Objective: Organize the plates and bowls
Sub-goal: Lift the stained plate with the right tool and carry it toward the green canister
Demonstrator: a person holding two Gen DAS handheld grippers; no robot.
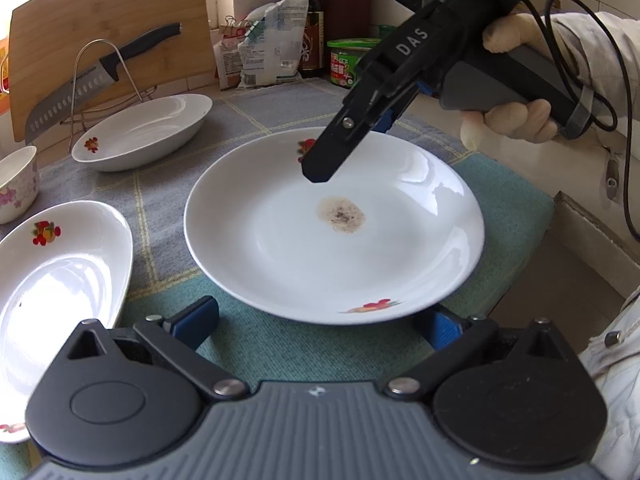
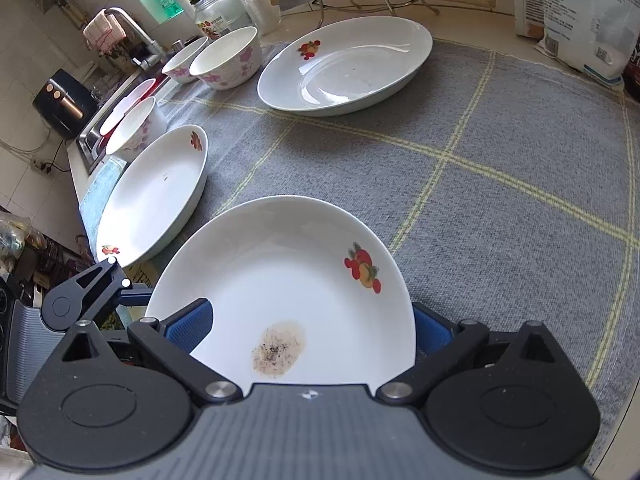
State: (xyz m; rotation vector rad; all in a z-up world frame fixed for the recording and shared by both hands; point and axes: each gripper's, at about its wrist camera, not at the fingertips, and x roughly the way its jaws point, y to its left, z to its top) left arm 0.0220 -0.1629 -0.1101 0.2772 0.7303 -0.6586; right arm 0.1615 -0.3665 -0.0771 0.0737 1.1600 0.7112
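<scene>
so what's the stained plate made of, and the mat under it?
Stained plate: likely glazed ceramic or porcelain; glossy white, sharp window reflections, printed fruit decals. Melamine can't be excluded.
Mat: woven fabric; matte grey, visible weave, pale yellow grid lines.

Place: home kitchen
Signs: sink tap (image 2: 132,32), knife (image 1: 96,80) against cutting board (image 1: 108,20), sauce bottle (image 1: 310,20), dishes on a counter cloth (image 2: 500,160)
</scene>
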